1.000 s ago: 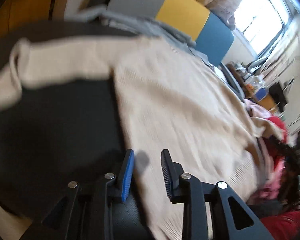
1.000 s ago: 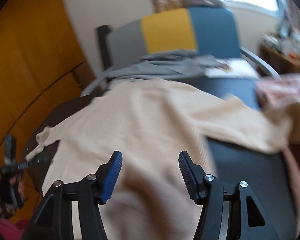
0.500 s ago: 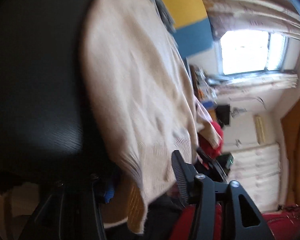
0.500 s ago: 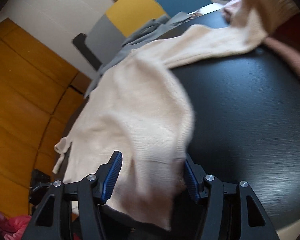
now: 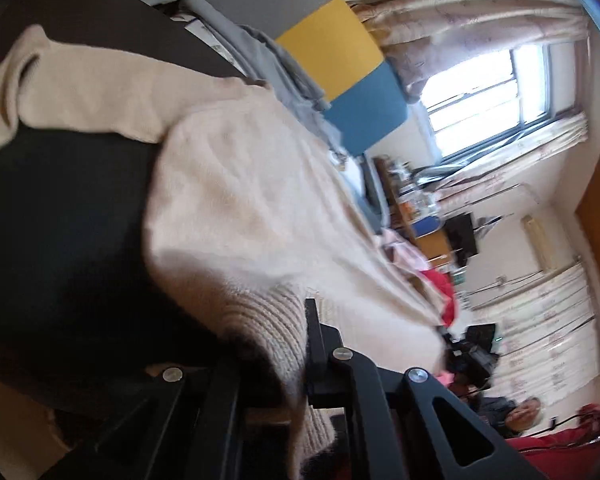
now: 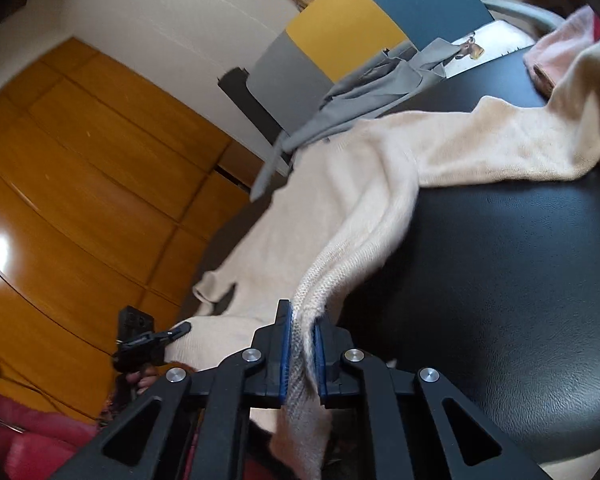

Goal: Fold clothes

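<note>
Sweater, count one: cream knit, spread over the black table. Right wrist view: body runs from 6 o'clock up toward 12, one sleeve stretches off toward 2 o'clock, a second sleeve end lies folded at about 8 o'clock. Ribbed hem hangs over the near table edge.

Right gripper: jaws have just been closing and now pinch the hem, the blue pads pressed on the knit from both sides. Fabric drapes below the fingers at 6 o'clock.

Left gripper: jaws have just been closing. Ribbed hem sits between the fingers; only the right finger shows clearly, the left one is hidden under the knit. Jaws nearly together on the fabric. The same gripper also appears in the right wrist view at 8 o'clock, its tip against the sweater's edge.

Left wrist view: the same sweater fills the centre, its sleeve reaching toward 10 o'clock over the table. View is tilted and motion-blurred.

Other items counted:
- one grey garment at 12 o'clock beyond the sweater, touching its far edge
- one chair back in grey, yellow and blue panels, behind the grey garment
- one pink garment at 2 o'clock, under the far sleeve
- one window, left wrist view, 2 o'clock
</note>
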A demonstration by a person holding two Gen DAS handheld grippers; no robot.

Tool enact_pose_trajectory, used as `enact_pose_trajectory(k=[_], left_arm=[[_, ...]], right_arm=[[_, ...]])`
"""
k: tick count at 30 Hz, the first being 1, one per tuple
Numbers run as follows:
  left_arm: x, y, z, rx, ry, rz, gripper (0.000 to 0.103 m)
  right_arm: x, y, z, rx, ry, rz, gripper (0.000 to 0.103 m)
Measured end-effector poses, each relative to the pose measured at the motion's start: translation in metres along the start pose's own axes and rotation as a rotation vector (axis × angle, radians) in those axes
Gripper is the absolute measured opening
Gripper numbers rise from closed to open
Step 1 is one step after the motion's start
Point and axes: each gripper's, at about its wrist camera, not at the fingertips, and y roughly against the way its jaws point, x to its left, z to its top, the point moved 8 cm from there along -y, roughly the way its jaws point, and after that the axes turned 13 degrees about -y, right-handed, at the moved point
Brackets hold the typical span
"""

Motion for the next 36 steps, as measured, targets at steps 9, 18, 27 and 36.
enact_pose_trajectory(k=[9, 18, 27, 36], left_arm=[[0.038, -0.036, -0.057, 0.044, 0.091, 0.051, 0.023], [0.018, -0.041, -0.078, 0.197, -0.088, 0.106, 0.010], [0.041, -0.015, -0.078, 0.118, -0.011, 0.079, 0.025], [0.035, -0.040, -0.060, 0.073, 0.018, 0.040, 0.014]], right_arm=[[-0.102, -0.014, -0.029, 0.024, -0.302, -0.153, 0.045], [-0.077, -0.030, -0.061, 0.109, -0.039, -0.317, 0.007], [-0.069, -0.010, -0.053, 0.060, 0.148, -0.471, 0.025], [-0.055, -0.087, -0.028, 0.056, 0.167, -0.443, 0.025]])
